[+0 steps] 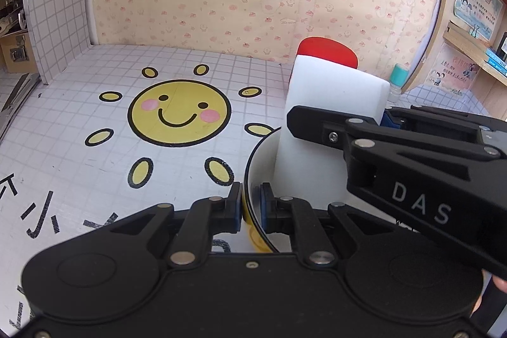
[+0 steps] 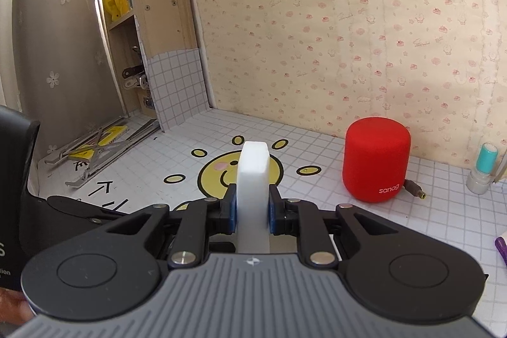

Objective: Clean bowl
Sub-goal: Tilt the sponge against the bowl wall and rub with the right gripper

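White foam fills much of the left wrist view: the sponge stands in the bowl, hiding most of the bowl's inside and all but the top of the red speaker behind it. The bowl (white within, dark rim, yellow outside) is cut off by the left gripper, whose fingers pinch its rim, one inside, one outside. The right gripper clamps the sponge between its blue pads. Only the right wrist view shows the speaker whole — on the gridded tabletop, beside a teal-capped bottle; there the bowl is out of sight.
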Demonstrator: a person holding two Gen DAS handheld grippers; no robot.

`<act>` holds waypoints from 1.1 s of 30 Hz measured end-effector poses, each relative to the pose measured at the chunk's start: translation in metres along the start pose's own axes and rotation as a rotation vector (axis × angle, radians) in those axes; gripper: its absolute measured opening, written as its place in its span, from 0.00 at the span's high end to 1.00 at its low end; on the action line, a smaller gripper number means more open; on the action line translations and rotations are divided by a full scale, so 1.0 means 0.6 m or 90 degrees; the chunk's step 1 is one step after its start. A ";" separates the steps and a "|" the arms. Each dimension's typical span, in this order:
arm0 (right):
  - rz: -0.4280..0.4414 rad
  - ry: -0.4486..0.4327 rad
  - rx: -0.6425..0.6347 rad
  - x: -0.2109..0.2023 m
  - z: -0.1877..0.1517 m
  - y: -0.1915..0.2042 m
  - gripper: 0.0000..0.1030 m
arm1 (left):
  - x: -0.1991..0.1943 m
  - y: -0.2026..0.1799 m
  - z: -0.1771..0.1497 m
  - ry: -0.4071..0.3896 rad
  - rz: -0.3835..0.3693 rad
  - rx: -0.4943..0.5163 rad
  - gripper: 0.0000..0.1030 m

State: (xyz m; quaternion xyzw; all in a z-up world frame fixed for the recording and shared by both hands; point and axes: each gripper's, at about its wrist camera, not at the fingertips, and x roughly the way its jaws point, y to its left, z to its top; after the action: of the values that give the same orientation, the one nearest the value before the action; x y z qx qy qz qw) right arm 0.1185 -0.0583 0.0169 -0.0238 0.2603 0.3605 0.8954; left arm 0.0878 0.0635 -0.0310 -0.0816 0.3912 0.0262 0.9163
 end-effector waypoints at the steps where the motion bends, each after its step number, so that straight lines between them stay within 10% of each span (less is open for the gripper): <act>1: -0.001 -0.001 0.003 -0.002 -0.001 -0.003 0.80 | 0.000 0.000 0.000 0.000 0.000 -0.001 0.88; 11: -0.016 -0.008 0.031 -0.024 -0.015 -0.029 0.79 | 0.003 0.003 0.003 0.009 -0.007 0.008 0.87; 21: -0.018 -0.010 0.049 -0.035 -0.025 -0.046 0.79 | 0.027 0.012 0.031 0.014 -0.021 0.064 0.54; 29: -0.016 -0.007 0.052 -0.033 -0.025 -0.051 0.79 | 0.035 0.012 0.051 0.004 -0.073 0.106 0.54; 33: -0.017 -0.008 0.054 -0.034 -0.024 -0.054 0.79 | 0.043 0.005 0.051 0.008 -0.105 0.143 0.77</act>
State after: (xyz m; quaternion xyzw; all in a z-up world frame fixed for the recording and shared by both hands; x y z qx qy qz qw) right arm 0.1210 -0.0988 0.0096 0.0126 0.2692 0.3371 0.9021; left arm 0.1271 0.0715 -0.0292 -0.0104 0.3895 -0.0937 0.9162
